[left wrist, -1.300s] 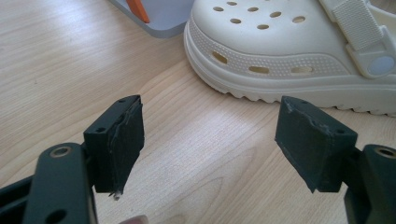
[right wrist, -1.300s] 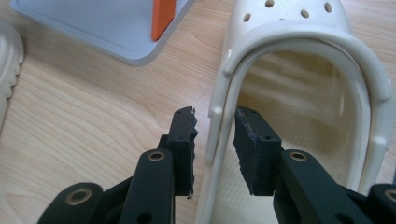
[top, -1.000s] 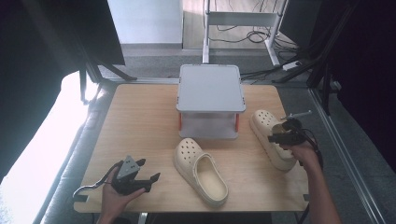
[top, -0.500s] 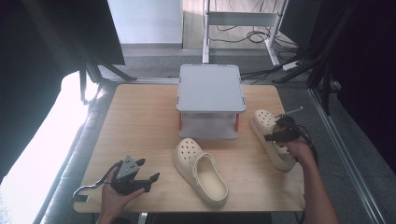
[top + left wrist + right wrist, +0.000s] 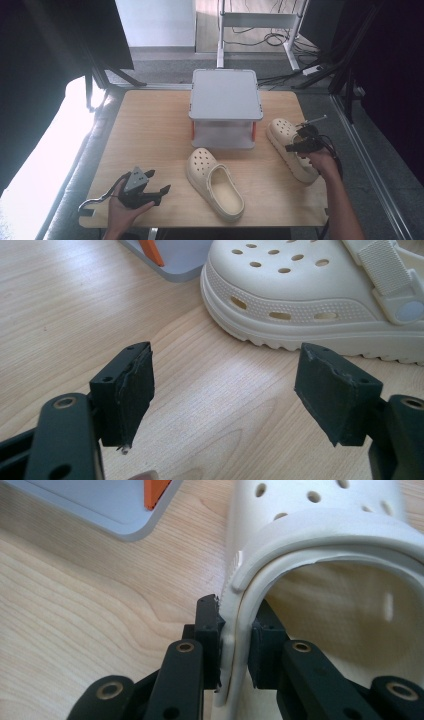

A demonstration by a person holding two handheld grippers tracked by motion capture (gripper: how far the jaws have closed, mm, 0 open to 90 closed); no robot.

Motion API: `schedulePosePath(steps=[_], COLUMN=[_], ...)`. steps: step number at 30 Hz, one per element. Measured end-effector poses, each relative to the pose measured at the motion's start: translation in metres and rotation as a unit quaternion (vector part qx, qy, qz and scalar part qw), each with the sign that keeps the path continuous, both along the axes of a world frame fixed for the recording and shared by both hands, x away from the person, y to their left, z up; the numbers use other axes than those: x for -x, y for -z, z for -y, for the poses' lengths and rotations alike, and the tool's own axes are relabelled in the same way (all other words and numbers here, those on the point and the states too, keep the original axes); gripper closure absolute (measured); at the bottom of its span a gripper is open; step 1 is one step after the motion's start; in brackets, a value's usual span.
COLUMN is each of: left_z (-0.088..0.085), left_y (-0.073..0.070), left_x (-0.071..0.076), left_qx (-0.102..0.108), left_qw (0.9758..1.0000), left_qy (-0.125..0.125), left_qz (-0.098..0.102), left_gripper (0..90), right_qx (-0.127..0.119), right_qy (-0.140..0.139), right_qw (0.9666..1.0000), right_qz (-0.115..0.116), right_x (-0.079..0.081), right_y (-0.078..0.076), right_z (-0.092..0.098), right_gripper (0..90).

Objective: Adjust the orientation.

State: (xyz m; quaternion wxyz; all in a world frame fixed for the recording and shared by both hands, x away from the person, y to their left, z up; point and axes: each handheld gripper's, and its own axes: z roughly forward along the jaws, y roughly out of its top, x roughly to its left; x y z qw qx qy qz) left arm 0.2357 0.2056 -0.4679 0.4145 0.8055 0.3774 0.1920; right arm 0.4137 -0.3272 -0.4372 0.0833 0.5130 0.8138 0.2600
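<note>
Right gripper view: the right gripper [image 5: 234, 645] has just been closing, its fingers [image 5: 207, 630] now pinching the side wall of the cream clog [image 5: 320, 545] lying on the table [image 5: 75, 605] beside the grey stand [image 5: 100, 500]. Foam looking light and bendy, so the thick rim seems the best hold. Left gripper [image 5: 225, 390] is idling with fingers wide apart, holding nothing.

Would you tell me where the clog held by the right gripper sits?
In the high view, that clog lies at the table's right edge, right of the grey stand, with the right gripper clamping its side wall.

right gripper [image 5: 235, 645] | jaws have just been closing, now pinch side wall of right clog [image 5: 320, 540] | lower middle of right gripper view
</note>
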Motion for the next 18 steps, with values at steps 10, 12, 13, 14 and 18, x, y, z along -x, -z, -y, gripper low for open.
schedulePosePath(steps=[10, 12, 13, 14, 18], left_z=[0.000, 0.001, 0.001, 0.001, 0.001], left_y=[0.000, 0.000, 0.000, 0.000, 0.000], left_x=[-0.002, -0.003, -0.004, -0.004, -0.007], left_qx=[0.004, 0.004, 0.006, 0.006, 0.008], left_qw=[1.0000, 1.0000, 1.0000, 1.0000, 0.9999], left_qy=[0.001, 0.003, 0.004, 0.006, 0.009], left_qz=[-0.001, -0.001, -0.001, -0.001, -0.002], left_gripper=[24.4, 24.4, 24.4, 24.4, 24.4], right_qx=[0.002, 0.005, 0.007, 0.008, 0.005], right_qy=[-0.026, -0.034, -0.040, -0.046, -0.055], right_qw=[0.9992, 0.9989, 0.9986, 0.9982, 0.9974], right_qz=[0.031, 0.033, 0.035, 0.037, 0.047], right_x=[0.040, 0.048, 0.052, 0.056, 0.068], right_y=[-0.016, -0.018, -0.019, -0.019, -0.021], right_z=[-0.014, -0.019, -0.021, -0.024, -0.033], right_gripper=[78.2, 78.1, 78.1, 78.1, 78.1])
